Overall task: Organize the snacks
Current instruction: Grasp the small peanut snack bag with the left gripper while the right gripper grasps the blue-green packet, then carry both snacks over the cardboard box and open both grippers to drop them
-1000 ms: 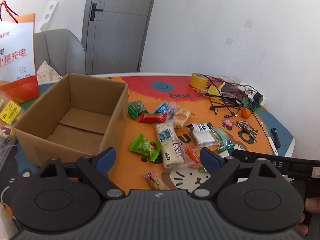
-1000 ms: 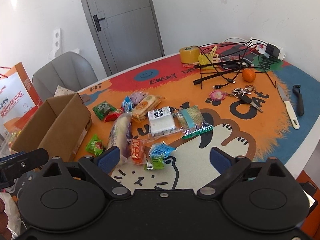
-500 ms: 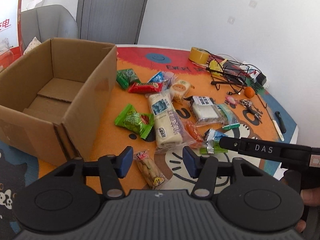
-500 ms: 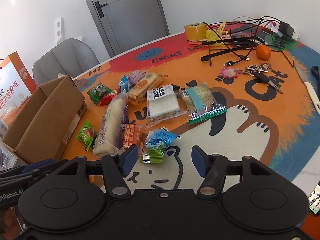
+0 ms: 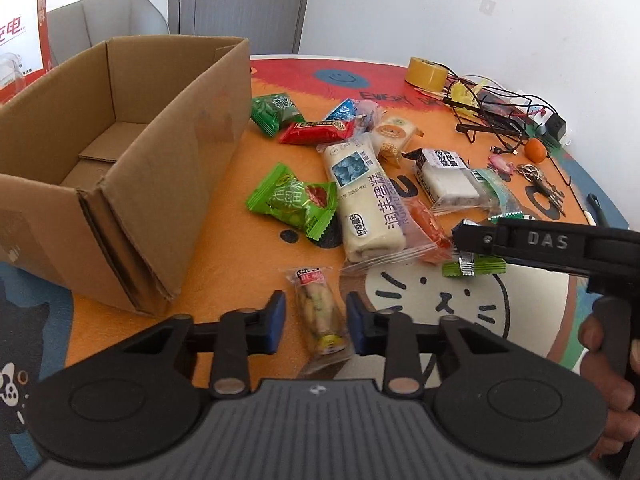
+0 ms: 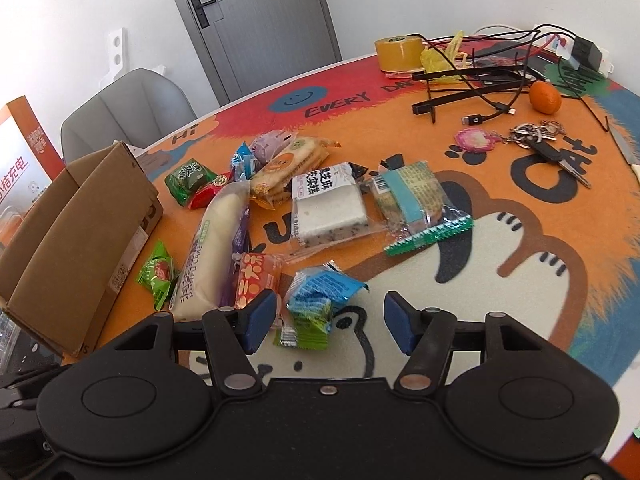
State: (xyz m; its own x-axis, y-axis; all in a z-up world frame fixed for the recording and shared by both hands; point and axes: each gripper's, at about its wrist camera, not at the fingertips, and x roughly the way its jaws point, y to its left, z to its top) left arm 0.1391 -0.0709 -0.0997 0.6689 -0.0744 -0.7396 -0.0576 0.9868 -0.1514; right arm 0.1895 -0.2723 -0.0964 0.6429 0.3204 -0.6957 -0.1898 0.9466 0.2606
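Left wrist view: left claw (image 5: 314,320) closing around a clear snack packet (image 5: 320,316), pads not yet pressing.

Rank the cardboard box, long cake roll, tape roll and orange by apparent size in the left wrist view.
1. Cardboard box, largest by far, though also nearest the camera.
2. Long cake roll.
3. Tape roll.
4. Orange, smallest.
The tape roll and orange lie at the far side, so they look smaller than they are.
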